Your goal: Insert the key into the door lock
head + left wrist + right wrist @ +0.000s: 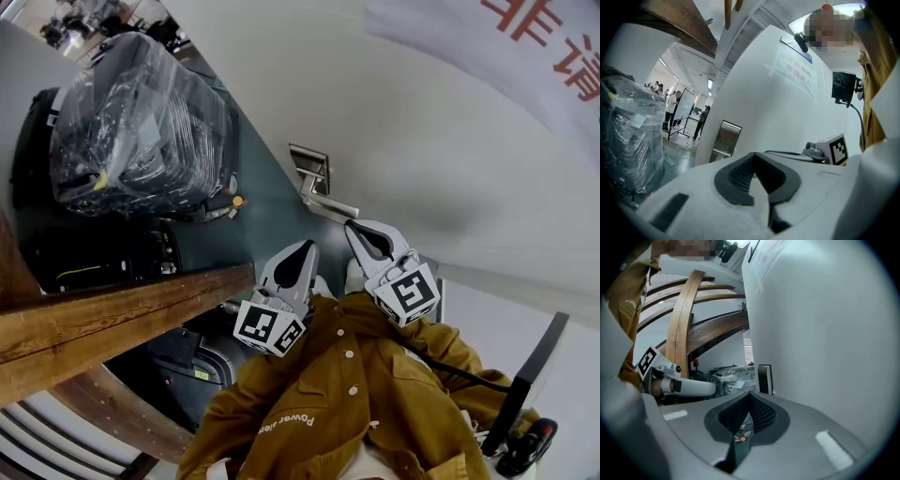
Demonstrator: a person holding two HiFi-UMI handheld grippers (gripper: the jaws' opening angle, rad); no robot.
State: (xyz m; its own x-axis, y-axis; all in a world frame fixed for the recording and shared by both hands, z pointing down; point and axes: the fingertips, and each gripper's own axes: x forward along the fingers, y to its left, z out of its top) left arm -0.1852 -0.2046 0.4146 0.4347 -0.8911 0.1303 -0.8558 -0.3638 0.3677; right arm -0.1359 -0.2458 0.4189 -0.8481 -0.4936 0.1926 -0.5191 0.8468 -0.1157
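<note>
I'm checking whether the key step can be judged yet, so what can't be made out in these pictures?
Key: right gripper view, only tiny specks in the slit behind the right gripper's shut tips; too small to name.
Keyhole: head view, lock plate too small and steeply angled.
Door sign: head view, cut off by the picture's edge.

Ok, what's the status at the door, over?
Left tool shut, empty. Right tool shut, tip just short of the door handle. No key in sight. Nothing between the tools and the handle.
</note>
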